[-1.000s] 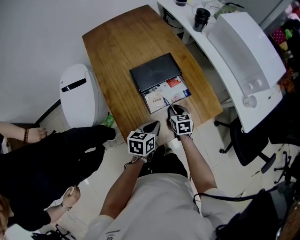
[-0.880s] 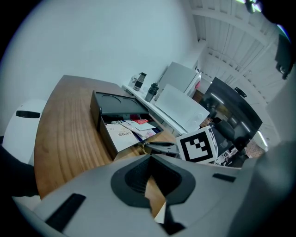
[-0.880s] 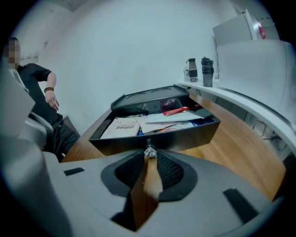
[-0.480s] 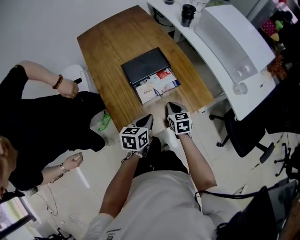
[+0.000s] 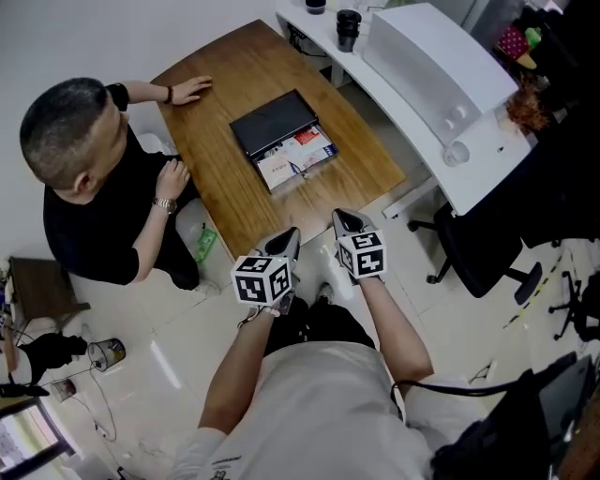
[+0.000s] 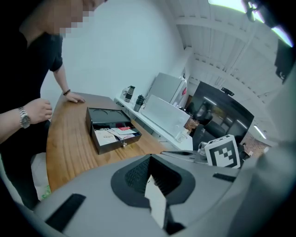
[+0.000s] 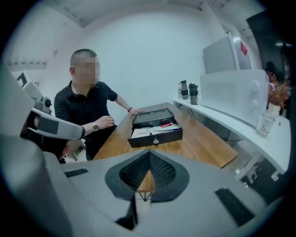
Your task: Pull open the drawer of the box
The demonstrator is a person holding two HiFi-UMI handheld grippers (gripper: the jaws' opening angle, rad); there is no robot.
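**Head view: flat black metal box (image 5: 272,120) with its paper-filled drawer (image 5: 291,161) standing open**

The box lies near the middle of the brown wooden table (image 5: 361,164), drawer front towards the camera wearer. The drawer is already drawn out and its loose cards and papers are exposed, so the pull appears complete. The left hand-held gripper (image 5: 291,234) and the right hand-held gripper (image 5: 339,217) hang over the floor off the table's near edge, well apart from the box. The left jaws are pressed together on nothing. The right jaws have just been closing and now meet, also with nothing between them.

Handling, as a judgement: the box looks rigid and moderately heavy, but it could skate on the smooth wood if pulled unbraced. The papers are light and easily disturbed. The best purchase is the small round knob (image 7: 156,141) at the centre of the drawer front, or the front's upper lip.

Surroundings: a seated person in a black shirt (image 5: 94,202) sits at the table's left side, one hand on its far corner and the other near its edge. Neither hand touches the box. A white counter (image 5: 398,141) with a white appliance (image 5: 427,66) and black cups (image 5: 348,28) runs along the right. Nothing lies on the table between the drawer front and the near edge.
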